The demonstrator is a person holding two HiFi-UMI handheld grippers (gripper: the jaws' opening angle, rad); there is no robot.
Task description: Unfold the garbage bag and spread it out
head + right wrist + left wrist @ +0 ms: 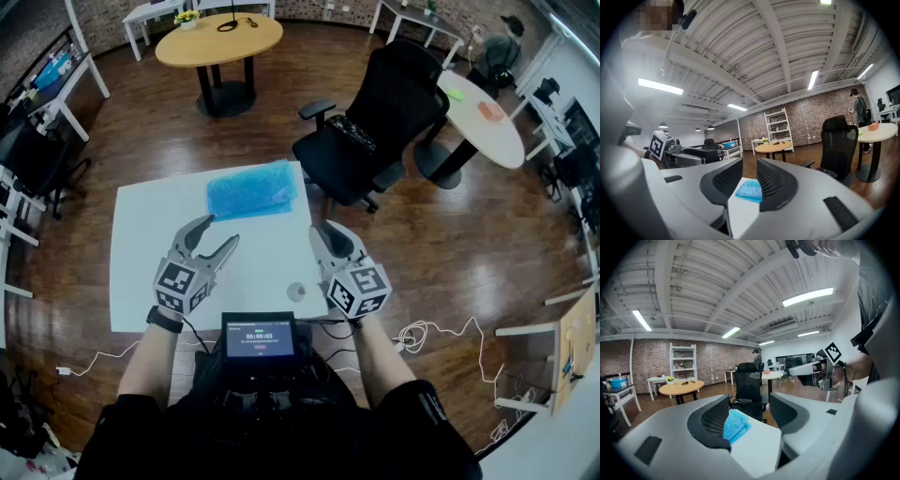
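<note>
Closest in is the small screen [260,339] at 6 o'clock, then both tongs hovering over the white surface [141,272]. Left tongs [221,231] are spread wide with nothing in them; right tongs [323,229] show only a narrow gap, also empty. Blue garbage bag [251,192] lies folded near the surface's far edge, around 12 o'clock, untouched. Black chair [394,112] sits at 2 o'clock.

Blue garbage bag [749,191] on white table [743,213] beyond right gripper [750,164] (jaws slightly apart)

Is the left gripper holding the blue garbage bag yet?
No, the garbage bag lies on the table ahead of the left gripper, whose jaws stand open and empty.
</note>
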